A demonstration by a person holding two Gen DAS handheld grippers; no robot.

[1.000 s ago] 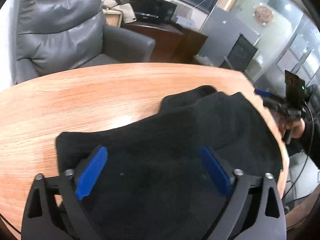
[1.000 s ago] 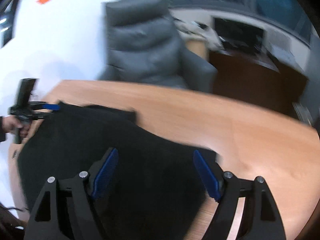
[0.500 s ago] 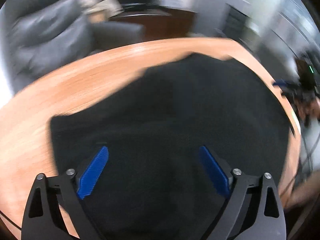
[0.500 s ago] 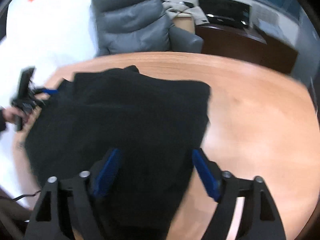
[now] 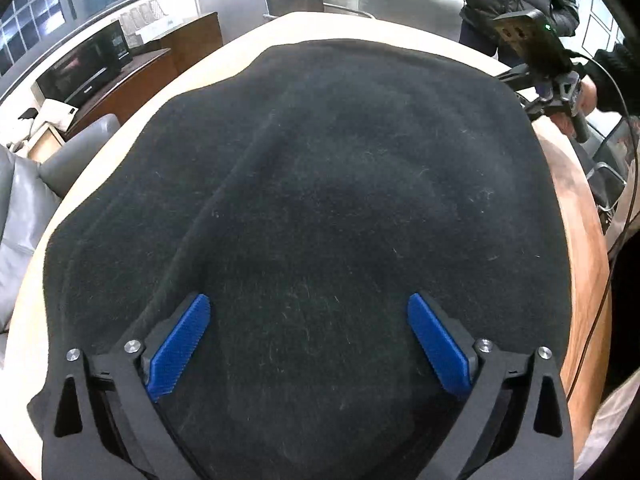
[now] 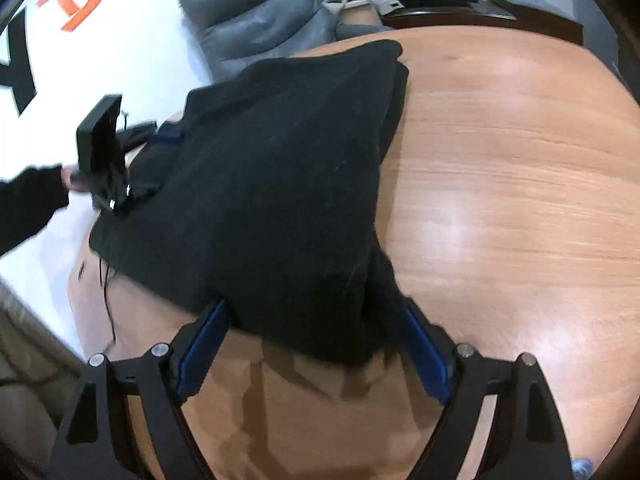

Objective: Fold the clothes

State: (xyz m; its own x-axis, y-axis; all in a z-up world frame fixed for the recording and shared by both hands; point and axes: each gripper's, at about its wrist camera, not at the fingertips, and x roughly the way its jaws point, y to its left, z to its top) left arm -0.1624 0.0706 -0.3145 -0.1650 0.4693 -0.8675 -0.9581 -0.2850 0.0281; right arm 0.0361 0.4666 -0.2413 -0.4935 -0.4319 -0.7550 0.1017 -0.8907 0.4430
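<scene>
Black fleece garment [image 5: 340,184] lay spread over a round wooden table [image 6: 520,184], filling nearly all the space ahead of the left claw [image 5: 308,340] and reaching out to the table's far rim. The left claw's blue pads [image 5: 180,344] stood wide apart above the cloth, gripping nothing; whether they touched the fabric could not be told. From the right claw [image 6: 316,356], the garment stretched away ahead and to the left, and one corner of it hung or lay between that claw's widely spread jaws. Its blue fingers [image 6: 424,356] flanked the corner without pinching it, so it too seemed to hold nothing, though the cloth hid part of the gap. Along the garment's right edge, as seen from the right claw, a second layer showed beneath the top one, which suggested that at least one fold had been made. The cloth looked roughly squared but loose, with soft ridges running away from the left claw. Judging by its broad size, further folds probably remained, along with smoothing the top layer. Beyond the garment, left of the right claw, the left claw's black body and the hand [image 6: 70,174] holding it were visible. A grey leather armchair [image 6: 260,24] stood behind the table.
</scene>
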